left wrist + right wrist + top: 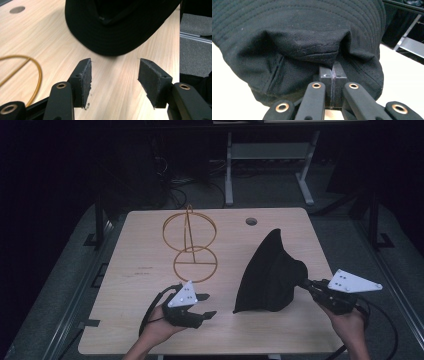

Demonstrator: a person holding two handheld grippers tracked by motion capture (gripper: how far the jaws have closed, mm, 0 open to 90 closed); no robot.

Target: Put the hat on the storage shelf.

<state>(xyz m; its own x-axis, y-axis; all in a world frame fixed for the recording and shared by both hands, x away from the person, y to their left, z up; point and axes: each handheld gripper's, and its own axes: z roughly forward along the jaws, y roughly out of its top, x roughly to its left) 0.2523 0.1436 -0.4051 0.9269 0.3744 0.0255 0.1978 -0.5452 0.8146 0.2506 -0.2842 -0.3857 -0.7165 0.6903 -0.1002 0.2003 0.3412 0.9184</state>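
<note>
Left gripper (207,305): lower centre of the high view, held in the person's left hand (155,327); jaws spread wide, nothing between them, pads (86,80) bare above the wood in the left gripper view.

Right gripper (303,283): lower right of the high view, in the right hand (347,325); jaws pressed together on a fold of the black hat (297,42), the cloth bunched just above the closed tips in the right gripper view.

Black hat (270,272): right of centre of the table (145,270), raised on edge, brim low and crown side peaking upward; its brim (112,37) fills the top of the left gripper view.

Gold wire stand (190,245): centre to upper centre, two rings joined by an upright rod, well apart from the hat.

Round hole (251,221): far edge of the table, upper centre.
</note>
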